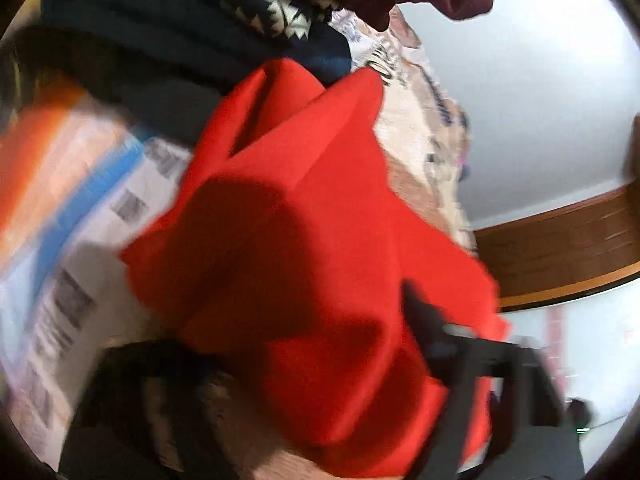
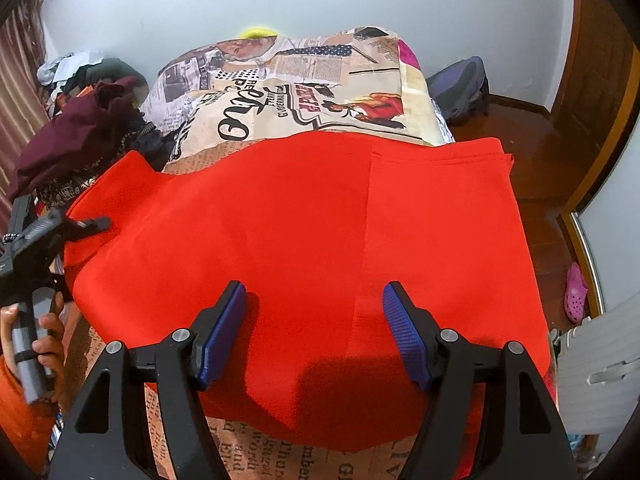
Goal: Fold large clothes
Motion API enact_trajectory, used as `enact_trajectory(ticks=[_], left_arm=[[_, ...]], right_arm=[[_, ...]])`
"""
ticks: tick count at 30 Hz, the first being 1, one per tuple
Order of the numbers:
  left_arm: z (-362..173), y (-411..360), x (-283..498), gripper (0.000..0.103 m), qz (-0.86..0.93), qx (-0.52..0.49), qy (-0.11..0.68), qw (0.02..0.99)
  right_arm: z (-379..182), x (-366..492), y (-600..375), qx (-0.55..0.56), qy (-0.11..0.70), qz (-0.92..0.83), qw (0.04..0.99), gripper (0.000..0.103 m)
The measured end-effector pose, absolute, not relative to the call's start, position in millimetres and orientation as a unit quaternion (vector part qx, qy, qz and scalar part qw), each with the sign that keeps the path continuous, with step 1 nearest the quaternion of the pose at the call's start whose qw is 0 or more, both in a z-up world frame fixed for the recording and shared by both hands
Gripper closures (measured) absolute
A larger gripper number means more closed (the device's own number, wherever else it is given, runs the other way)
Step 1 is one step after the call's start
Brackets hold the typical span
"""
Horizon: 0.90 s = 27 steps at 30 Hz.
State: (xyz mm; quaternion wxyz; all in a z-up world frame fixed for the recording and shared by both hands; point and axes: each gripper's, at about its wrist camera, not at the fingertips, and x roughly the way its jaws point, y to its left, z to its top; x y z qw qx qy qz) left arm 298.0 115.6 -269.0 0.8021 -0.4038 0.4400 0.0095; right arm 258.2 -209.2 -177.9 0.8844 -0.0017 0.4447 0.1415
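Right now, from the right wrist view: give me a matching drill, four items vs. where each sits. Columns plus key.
Items:
1. red garment
2. maroon clothes pile
3. pink shoe
4. backpack

Places:
A. on the floor, right edge
B. spread flat across the bed, under the right gripper
C. on the floor against the far wall
D. heaped at the bed's left side

Pairs: 1-B, 2-D, 3-A, 4-C
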Motion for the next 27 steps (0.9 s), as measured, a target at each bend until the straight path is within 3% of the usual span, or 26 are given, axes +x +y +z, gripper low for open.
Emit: enact_trajectory(ticks=[4, 6, 14, 20, 27], left_arm=[[-262.0, 109.9, 296.1, 0.080, 0.003, -0.403, 0.438, 0.803], [-246.7, 108.9, 290.5, 0.086, -0.004, -0.385, 0.432, 0.815], [-161.1, 104.8, 258.5, 0.092, -0.062, -0.361, 0.347, 0.863], [-100.7, 96.2, 225.1, 0.095, -0.069, -0.304, 0.273, 0.910], [-88.2, 113.5, 213.6, 0.095, -0.009, -0.253, 0.249, 0.935]], right_arm=[[-172.5, 258.7, -205.4, -0.019, 0.448, 0.135, 0.884, 0.036], [-167.4, 258.6, -201.7, -0.032, 0.446, 0.134, 0.884, 0.036], [-135.3, 262.9, -160.0, -0.057, 0.423, 0.178, 0.886, 0.036], [-145.8, 260.7, -102.6, -0.083, 0.438, 0.230, 0.865, 0.036], [-179.6, 257.3, -47.6, -0.049, 0.477, 0.306, 0.822, 0.033]])
